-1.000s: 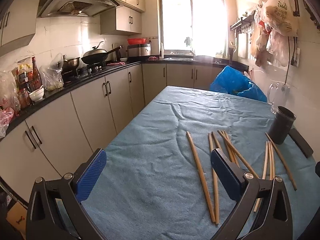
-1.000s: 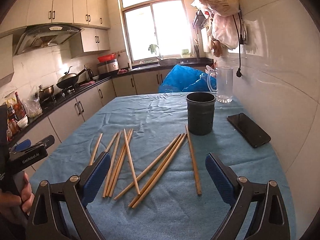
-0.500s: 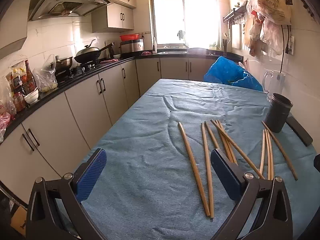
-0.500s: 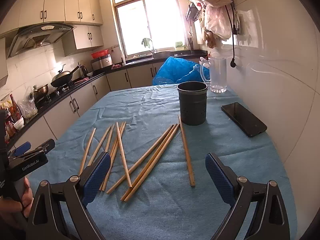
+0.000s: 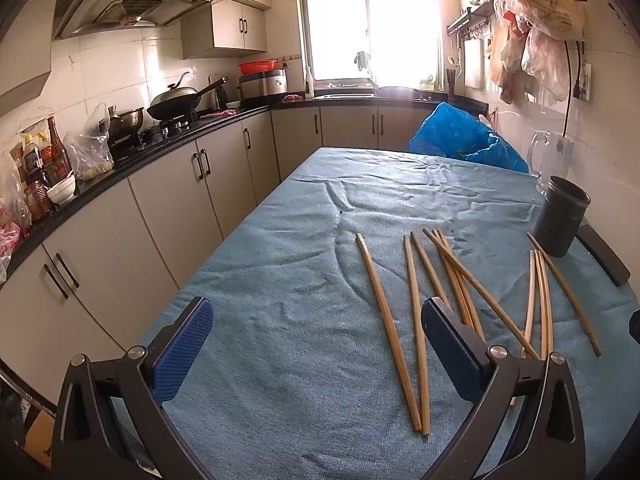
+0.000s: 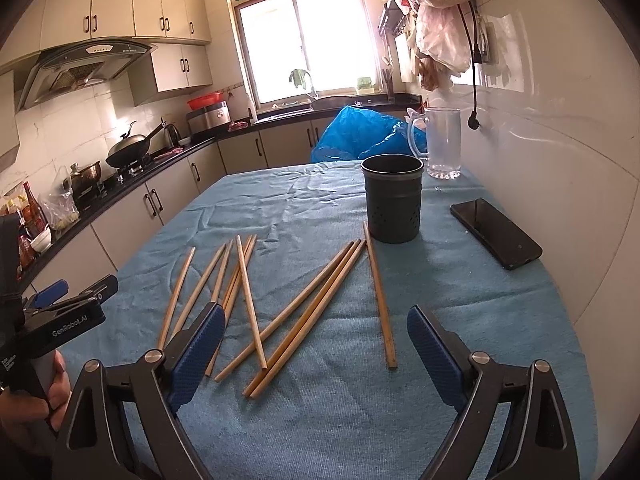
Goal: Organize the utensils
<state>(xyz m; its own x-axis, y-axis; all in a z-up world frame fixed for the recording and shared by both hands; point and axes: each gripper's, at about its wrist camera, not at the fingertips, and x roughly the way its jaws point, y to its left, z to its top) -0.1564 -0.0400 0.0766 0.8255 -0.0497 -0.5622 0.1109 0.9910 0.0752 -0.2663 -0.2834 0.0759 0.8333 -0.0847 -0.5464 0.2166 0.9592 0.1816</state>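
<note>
Wooden chopsticks (image 6: 308,304) loose on blue cloth (image 6: 360,420), fanned just short of dark holder (image 6: 393,200), upright, mouth up to receive them. Left gripper (image 5: 316,340) and right gripper (image 6: 316,344) hovering low, both spread wide, gripping nothing, poised for 1 stick.

Blue-clothed table (image 6: 460,400): chopsticks (image 6: 308,300), holder (image 6: 393,200), phone (image 6: 495,233), jug (image 6: 442,144).

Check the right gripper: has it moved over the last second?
Yes. In its own view the holder and chopsticks sit nearer and lower than before, so the right gripper, jaws open, has advanced toward the holder.
</note>
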